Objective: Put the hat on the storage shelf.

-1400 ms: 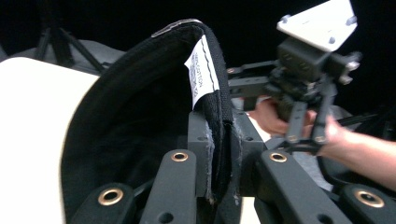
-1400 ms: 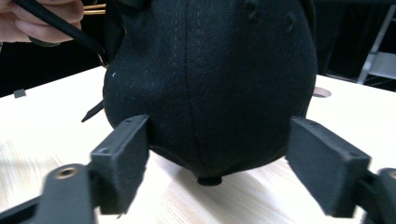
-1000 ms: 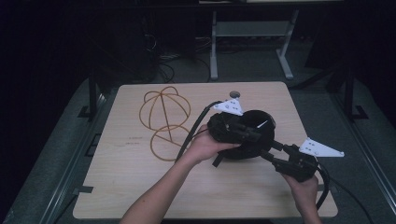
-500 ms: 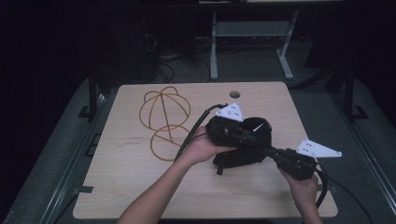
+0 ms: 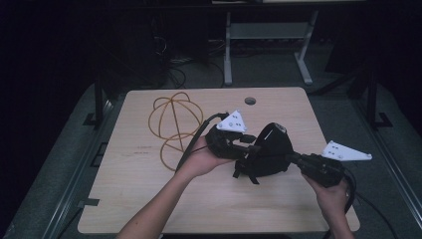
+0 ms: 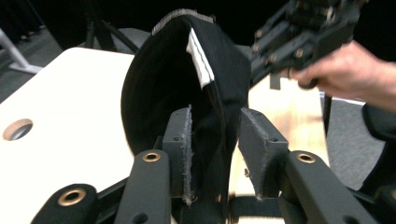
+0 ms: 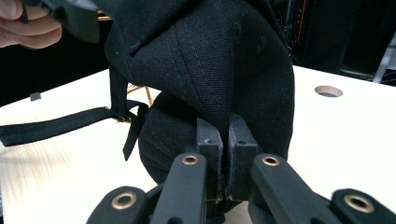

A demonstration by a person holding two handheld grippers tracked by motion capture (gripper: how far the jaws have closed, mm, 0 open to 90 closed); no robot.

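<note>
Now my right gripper pinches the soft, light cap mid-frame; my left gripper has just been opening, fabric loose between its pads.

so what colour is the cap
Black cap, with a white label inside; the fabric shows best in the right gripper view.

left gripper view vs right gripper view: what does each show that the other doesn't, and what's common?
Left gripper view: the black cap's inside with its white label. The left tongs have just been opening: the cap's edge lies against one pad, the other pad stands apart. The right tongs' body and hand appear beyond.

Right gripper view: the cap's stitched outside, its loose strap, and the right tongs pinched shut on a fold of cap fabric.

Both: the cap, the wooden table and its round hole.
</note>
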